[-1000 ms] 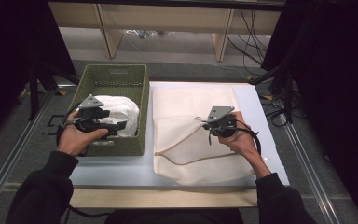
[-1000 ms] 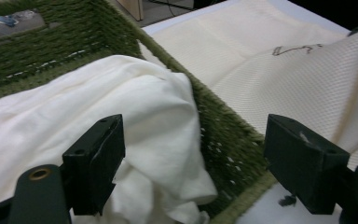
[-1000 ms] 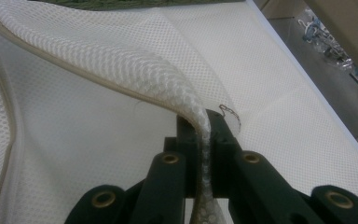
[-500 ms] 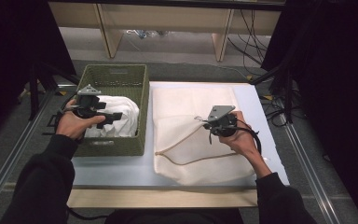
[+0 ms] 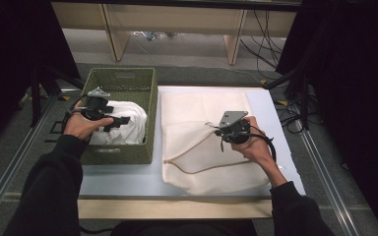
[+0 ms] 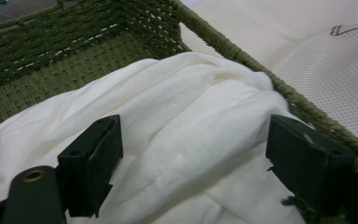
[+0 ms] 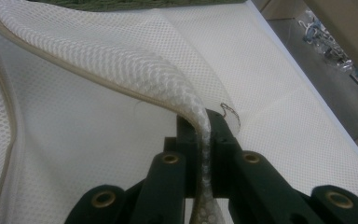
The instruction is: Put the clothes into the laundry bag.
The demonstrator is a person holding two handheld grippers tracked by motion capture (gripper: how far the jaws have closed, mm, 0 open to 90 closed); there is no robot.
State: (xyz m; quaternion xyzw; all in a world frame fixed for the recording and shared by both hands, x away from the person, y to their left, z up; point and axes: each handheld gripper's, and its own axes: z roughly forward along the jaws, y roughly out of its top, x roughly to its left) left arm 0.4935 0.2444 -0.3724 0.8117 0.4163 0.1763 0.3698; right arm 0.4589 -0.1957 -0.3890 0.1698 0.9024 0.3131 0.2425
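We see the right claw clenched on a raised fold of the mesh bag, which lies flat on the white surface just right of the basket. In the right gripper view the pinched mesh arches up from the bag and runs down between the two jaws, which press on it from both sides; a beige cord edges the bag at the left of that view, and from above we see the cord looping across the bag. The left claw is released, its jaws standing wide apart over the white cloth that fills the near part of the basket. In the left gripper view the cloth lies bunched between and below the jaws, and we cannot tell whether they touch it. The cloth reaches the basket rim beside the bag.
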